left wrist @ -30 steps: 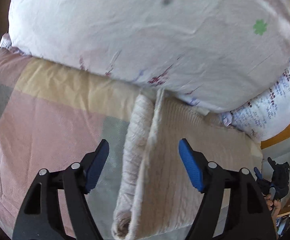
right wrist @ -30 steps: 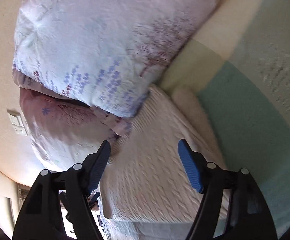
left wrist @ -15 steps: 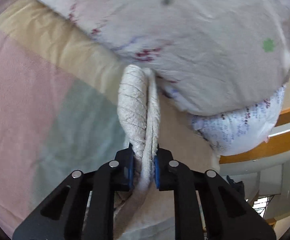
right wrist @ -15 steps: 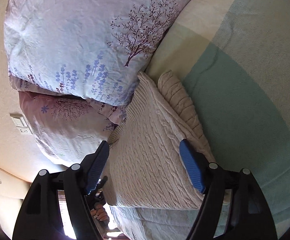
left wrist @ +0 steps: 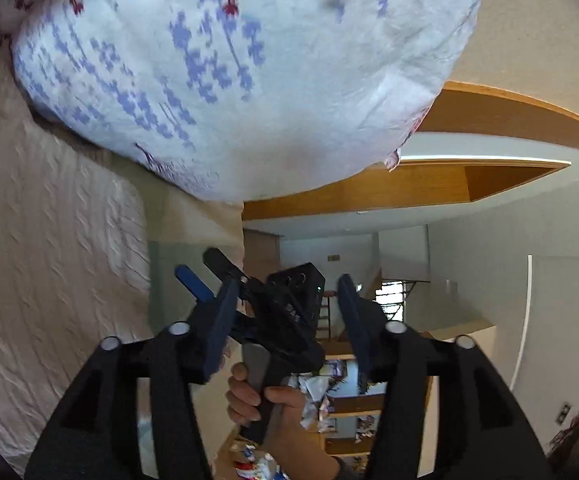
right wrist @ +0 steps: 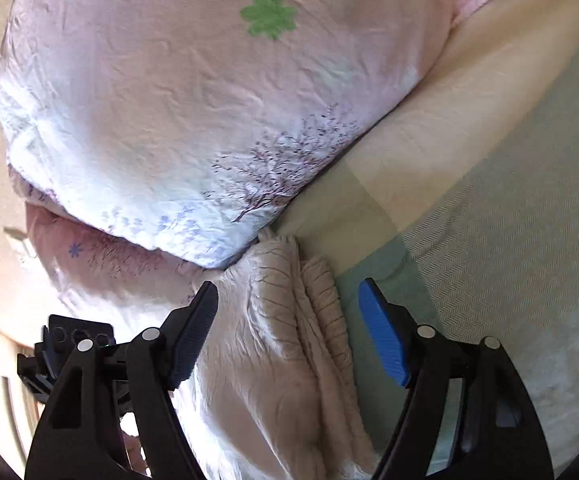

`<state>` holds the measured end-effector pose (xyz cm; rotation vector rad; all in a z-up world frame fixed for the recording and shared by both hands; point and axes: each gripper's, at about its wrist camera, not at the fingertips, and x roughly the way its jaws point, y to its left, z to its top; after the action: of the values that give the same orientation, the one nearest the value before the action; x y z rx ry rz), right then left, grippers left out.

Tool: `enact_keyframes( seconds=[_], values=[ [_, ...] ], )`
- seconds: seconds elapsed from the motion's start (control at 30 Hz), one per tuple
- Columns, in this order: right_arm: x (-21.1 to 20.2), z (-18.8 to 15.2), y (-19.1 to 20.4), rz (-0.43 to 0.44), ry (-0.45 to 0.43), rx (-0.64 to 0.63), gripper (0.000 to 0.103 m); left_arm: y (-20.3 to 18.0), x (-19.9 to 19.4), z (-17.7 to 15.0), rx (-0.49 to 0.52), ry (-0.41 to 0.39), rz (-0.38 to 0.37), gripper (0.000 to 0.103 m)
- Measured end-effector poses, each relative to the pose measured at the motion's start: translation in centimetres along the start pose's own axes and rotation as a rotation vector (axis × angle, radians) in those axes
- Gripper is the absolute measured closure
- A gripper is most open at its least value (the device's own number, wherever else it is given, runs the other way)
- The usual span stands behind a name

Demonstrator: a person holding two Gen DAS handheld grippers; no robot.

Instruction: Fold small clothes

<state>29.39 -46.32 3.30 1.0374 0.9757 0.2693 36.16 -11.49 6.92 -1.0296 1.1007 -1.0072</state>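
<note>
A cream cable-knit sweater [right wrist: 281, 340] lies on the bed against the pillows, its rolled sleeve edge [right wrist: 325, 300] along its right side. My right gripper [right wrist: 289, 328] is open and empty, its jaws on either side of the sweater's rolled edge, just above it. In the left wrist view the sweater [left wrist: 49, 260] fills the left side. My left gripper [left wrist: 285, 320] is open and empty, lifted off the sweater and pointing out into the room. The other gripper [left wrist: 273, 312], held by a hand, shows between its jaws.
Two floral pillows [right wrist: 169, 100] are stacked at the head of the bed and overhang the sweater's top end; one also fills the top of the left wrist view [left wrist: 229, 80]. The bedspread [right wrist: 509, 220] is checked in green, cream and pink. Wooden trim [left wrist: 489, 120] and shelves are beyond.
My left gripper was shut on the sweater's rolled edge half a second ago; it has let go, opened and swung away toward the room. My right gripper moved over the rolled edge.
</note>
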Motion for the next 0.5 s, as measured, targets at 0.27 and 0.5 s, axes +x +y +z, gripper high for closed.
enact_keyframes(
  seconds=[0.27, 0.5],
  values=[
    [4.2, -1.4, -0.3, 0.022, 0.224, -0.001, 0.002, 6.3, -8.4, -1.5, 0.088, -0.085, 0.636, 0.022],
    [6.8, -3.2, 1.3, -0.037, 0.24, -0.085, 0.042, 9.0, -6.0, -3.2, 0.131, -0.053, 0.645, 0.024]
  ],
)
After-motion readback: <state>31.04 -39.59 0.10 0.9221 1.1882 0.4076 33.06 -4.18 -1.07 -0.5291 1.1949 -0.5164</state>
